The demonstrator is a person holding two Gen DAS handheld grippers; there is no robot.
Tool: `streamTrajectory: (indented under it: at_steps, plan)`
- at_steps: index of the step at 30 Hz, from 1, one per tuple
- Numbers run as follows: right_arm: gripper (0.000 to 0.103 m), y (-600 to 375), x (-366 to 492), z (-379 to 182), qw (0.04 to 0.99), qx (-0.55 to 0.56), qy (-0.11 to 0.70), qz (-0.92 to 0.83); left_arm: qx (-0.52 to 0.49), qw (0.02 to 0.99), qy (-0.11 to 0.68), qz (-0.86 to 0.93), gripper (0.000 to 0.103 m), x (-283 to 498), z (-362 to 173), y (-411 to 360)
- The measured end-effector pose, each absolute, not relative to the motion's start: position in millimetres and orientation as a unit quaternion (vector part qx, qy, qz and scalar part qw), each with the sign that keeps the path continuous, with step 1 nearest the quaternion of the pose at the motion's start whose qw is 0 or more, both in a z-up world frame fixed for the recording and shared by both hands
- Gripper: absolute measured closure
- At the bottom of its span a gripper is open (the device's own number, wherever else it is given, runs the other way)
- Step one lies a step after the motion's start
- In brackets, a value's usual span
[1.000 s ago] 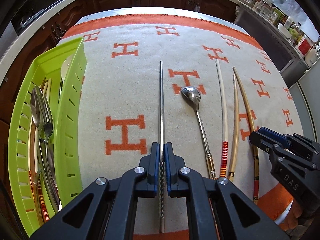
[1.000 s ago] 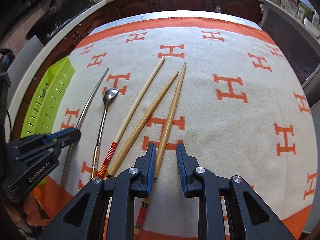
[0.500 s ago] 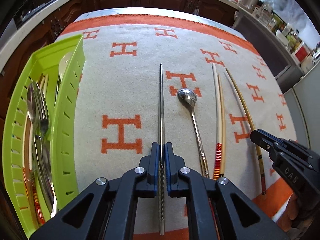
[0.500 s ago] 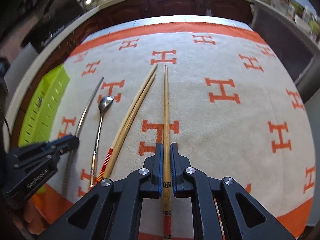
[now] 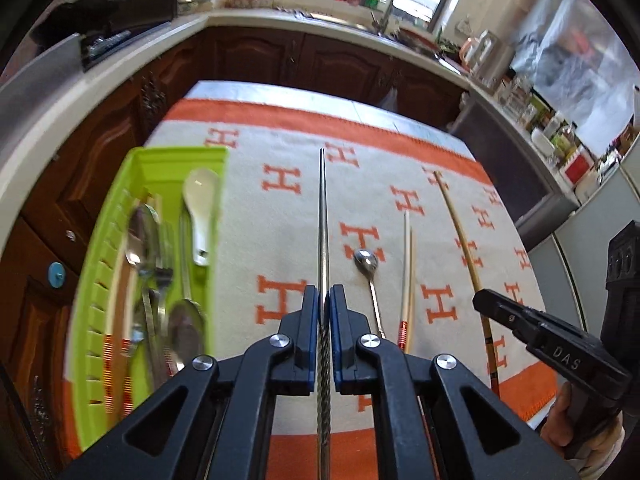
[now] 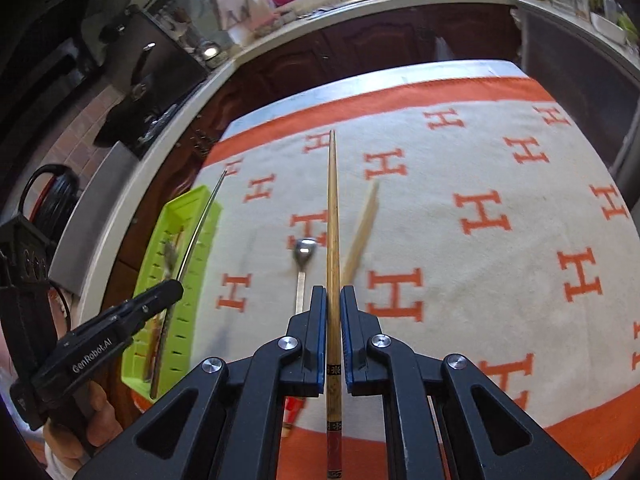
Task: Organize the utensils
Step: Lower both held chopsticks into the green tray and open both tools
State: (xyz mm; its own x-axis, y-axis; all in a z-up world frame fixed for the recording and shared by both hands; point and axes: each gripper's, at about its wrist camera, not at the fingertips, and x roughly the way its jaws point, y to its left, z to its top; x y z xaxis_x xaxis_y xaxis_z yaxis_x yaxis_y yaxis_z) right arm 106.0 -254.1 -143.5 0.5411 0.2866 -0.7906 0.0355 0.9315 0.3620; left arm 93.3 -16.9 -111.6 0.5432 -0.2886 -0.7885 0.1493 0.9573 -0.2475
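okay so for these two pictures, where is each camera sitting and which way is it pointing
Left wrist view: sits on the left hand-held gripper, looking down its fingers over the metal chopstick it clamps, across the cloth to the green tray; the right hand-held gripper and some fingers show at right.
Right wrist view: sits on the right hand-held gripper, looking along its clamped wooden chopstick; the left one and its hand show at left.
Shared: tray, cloth, steel spoon, both chopsticks.
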Motion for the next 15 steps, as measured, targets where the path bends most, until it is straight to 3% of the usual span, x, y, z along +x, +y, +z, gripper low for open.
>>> streamTrajectory:
  at_steps: [7, 15]
  plan:
    - [0.097, -181.5, 118.8, -116.3, 0.857, 0.147, 0.473, 0.143, -0.073, 0.898, 0.432, -0.049, 0.1, 86.9, -96.8, 53.7]
    - [0.097, -99.5, 132.6, -106.3, 0.844, 0.11, 0.489, 0.194, -0.072, 0.88, 0.47, 0.022, 0.1, 93.1, -142.4, 113.4]
